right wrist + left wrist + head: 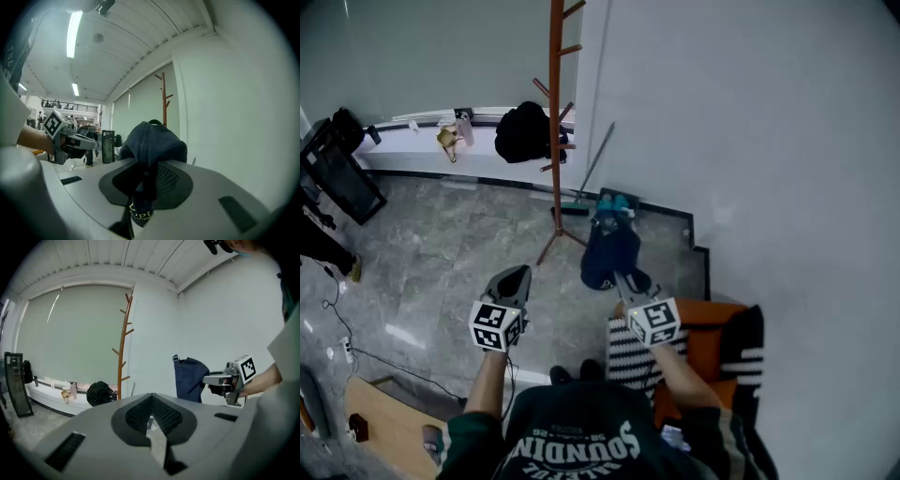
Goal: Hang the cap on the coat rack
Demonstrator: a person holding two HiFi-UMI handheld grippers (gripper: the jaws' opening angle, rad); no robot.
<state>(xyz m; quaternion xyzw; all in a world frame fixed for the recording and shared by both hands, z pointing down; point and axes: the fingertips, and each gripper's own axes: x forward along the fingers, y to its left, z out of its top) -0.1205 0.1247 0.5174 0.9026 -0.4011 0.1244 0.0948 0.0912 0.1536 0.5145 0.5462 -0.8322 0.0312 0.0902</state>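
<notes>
1. The tall brown coat rack (555, 122) stands on the grey floor by the corner of the white wall, pegs sticking out up its pole.
2. Behind it, a black bag (523, 131) sits on the low white ledge.
3. And there's the dark blue cap (609, 251), up in the air to the right of the rack, clear of every peg, hanging down from the tool that carries it.
4. The right gripper (622, 277) has its jaws clamped on the cap's fabric; the cloth bunches between the pads and spills over them.
5. The left gripper (520, 274) is held out alongside, jaws drawn together to a thin slit, nothing in them.
</notes>
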